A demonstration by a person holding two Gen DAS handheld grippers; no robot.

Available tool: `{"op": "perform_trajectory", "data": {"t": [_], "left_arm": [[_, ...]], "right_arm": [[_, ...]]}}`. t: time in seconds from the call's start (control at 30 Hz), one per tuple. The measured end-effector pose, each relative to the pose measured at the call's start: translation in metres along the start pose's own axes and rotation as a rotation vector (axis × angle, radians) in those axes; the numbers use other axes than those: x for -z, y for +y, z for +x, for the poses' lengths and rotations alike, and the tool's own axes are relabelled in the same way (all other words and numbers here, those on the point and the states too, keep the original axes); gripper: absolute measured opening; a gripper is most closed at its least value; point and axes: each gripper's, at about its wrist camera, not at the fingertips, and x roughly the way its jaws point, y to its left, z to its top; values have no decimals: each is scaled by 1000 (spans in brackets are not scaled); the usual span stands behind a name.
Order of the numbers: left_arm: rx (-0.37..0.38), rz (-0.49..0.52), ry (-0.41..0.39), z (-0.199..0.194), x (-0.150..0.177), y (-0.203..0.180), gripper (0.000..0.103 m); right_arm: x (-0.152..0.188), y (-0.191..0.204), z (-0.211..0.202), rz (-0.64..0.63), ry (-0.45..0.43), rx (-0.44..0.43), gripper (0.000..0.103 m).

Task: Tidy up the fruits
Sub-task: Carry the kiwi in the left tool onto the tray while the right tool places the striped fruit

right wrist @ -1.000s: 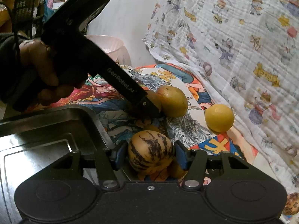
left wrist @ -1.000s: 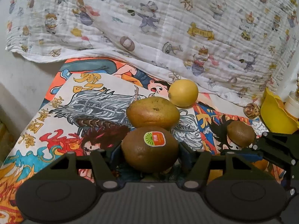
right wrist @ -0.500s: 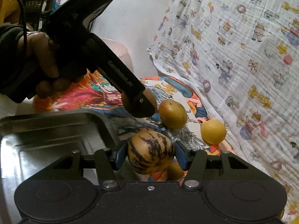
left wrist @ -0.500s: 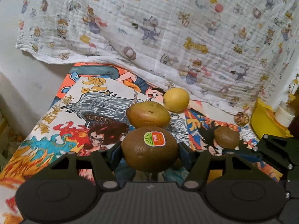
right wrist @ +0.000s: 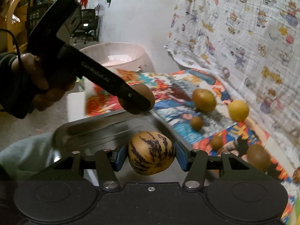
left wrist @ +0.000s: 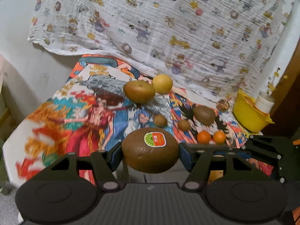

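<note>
Kiwi [left wrist: 150,152] with a sticker sits clamped in the left gripper [left wrist: 150,156], while the right gripper [right wrist: 151,154] pinches a striped melon [right wrist: 151,152] above the metal tray [right wrist: 105,131], loose fruit lying toward two o'clock.

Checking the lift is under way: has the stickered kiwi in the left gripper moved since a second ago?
Yes. The stickered kiwi, clamped in the left gripper, has risen and pulled back from the large brown fruit on the printed cloth, now far beyond it.

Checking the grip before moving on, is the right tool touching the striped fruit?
Touching: in the right wrist view, both pads of the right tool press the striped fruit's sides.
</note>
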Motion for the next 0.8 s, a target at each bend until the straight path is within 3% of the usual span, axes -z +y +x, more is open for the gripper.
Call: {"op": "perform_trajectory", "data": {"t": [0.4,0.8], "left_arm": [[39,69,59,-28,49,-20,67],[39,131,84,-37,73,-28,67]], "right_arm": [[27,17,-26,152,54,-48,56],[39,20,-32,193,47,-45,57]]}}
